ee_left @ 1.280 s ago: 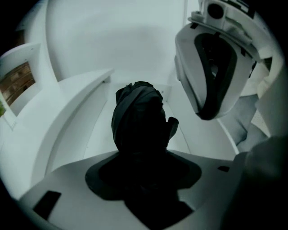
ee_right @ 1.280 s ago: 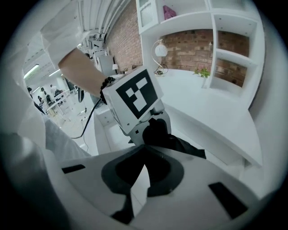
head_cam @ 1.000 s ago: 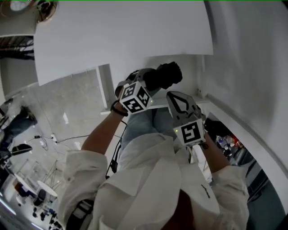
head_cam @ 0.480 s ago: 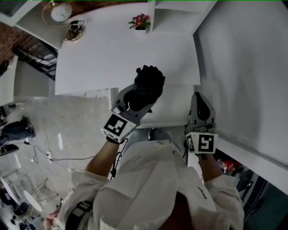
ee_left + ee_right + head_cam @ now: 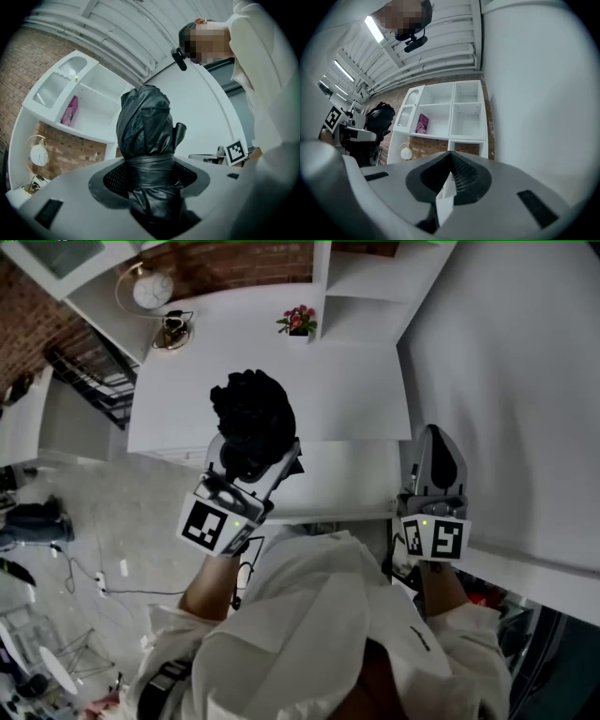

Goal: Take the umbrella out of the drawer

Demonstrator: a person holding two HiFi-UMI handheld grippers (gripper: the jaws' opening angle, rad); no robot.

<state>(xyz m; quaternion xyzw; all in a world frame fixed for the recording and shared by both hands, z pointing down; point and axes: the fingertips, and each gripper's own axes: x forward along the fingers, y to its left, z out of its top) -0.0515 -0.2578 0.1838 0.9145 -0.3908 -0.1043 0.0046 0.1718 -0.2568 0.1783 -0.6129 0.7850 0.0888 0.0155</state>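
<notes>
The umbrella [image 5: 251, 418] is a folded black bundle, its fabric crumpled and strapped round the middle. My left gripper [image 5: 251, 463] is shut on it just below the strap, and the bundle sticks out past the jaws over the white cabinet top [image 5: 328, 381]. In the left gripper view the umbrella [image 5: 147, 133] fills the space between the jaws of the left gripper [image 5: 150, 176]. My right gripper [image 5: 438, 442] is held up at the right beside the white wall [image 5: 506, 381], shut with nothing in it. In the right gripper view the right gripper [image 5: 451, 161] points at the shelves, and the umbrella [image 5: 377, 117] shows at the left.
A clock [image 5: 155, 289] and a small pot of red flowers [image 5: 298, 321] stand at the back of the cabinet top. White shelves [image 5: 454, 112] with a pink book [image 5: 422, 124] hang on the brick wall above. Cables lie on the tiled floor [image 5: 103, 521] at the left.
Both grippers have risen from in front of the person's lap to the height of the cabinet top. The left one carried the umbrella up and to the left.
</notes>
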